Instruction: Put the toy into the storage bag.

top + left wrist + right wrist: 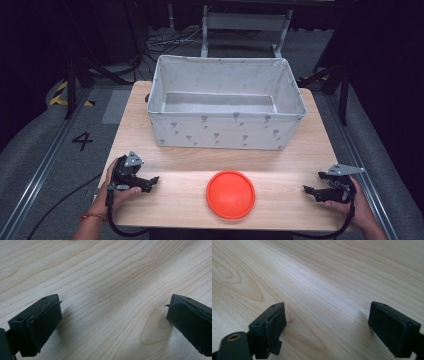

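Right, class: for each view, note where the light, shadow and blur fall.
High view: the table is brightly lit against dark surroundings, and the orange disc is sharp. Left gripper view: soft shadows under the jaws, with near jaw edges blurred. Right gripper view: a pale sheen across the wood grain.

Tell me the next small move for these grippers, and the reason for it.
Probably slide the right gripper left along the light wooden table toward the flat round orange disc. Both it and the left gripper rest open and hold nothing, the disc lies untouched between them, and the patterned white fabric bin behind it looks empty, a likely place for it.
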`<state>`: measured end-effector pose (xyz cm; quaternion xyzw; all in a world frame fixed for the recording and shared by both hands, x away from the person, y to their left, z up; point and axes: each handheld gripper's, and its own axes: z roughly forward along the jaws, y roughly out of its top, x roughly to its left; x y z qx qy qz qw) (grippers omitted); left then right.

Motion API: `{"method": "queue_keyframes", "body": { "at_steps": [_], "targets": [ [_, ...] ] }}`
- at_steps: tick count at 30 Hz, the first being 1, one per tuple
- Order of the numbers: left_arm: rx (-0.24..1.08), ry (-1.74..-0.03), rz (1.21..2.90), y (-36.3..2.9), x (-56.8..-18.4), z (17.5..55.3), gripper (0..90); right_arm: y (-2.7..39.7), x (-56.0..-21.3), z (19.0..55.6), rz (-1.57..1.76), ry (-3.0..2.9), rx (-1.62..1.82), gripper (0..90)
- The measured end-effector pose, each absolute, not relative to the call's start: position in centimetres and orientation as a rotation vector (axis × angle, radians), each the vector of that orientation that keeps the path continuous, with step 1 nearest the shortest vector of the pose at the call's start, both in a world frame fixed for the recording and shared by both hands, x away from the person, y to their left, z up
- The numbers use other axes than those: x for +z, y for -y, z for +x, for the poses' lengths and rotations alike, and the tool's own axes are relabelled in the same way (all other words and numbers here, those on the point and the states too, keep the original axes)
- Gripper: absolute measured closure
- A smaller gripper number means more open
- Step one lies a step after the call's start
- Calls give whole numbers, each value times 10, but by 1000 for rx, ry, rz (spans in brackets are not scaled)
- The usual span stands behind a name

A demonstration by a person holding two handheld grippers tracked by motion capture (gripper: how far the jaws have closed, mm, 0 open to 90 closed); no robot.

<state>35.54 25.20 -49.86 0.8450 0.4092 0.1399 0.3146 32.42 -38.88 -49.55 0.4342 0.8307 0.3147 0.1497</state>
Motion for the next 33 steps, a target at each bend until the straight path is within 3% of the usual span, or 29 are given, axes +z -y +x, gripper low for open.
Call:
{"method": "queue_keyframes", "body": {
  "at_steps": [8,15,21,33],
  "targets": [
    [374,-1081,2227,-252,-499,355,2,368,-481,334,1203,-2456,994,185],
    [375,-1080,2227,-252,-499,355,5,314,-463,345,1010,-2560,1050,241],
    [375,-1079,2227,-252,-499,355,5,273,-453,348,882,-2628,1096,224],
    [375,-1067,2231,-253,-498,354,5,210,-463,358,762,-2734,1130,223]
  ]
}}
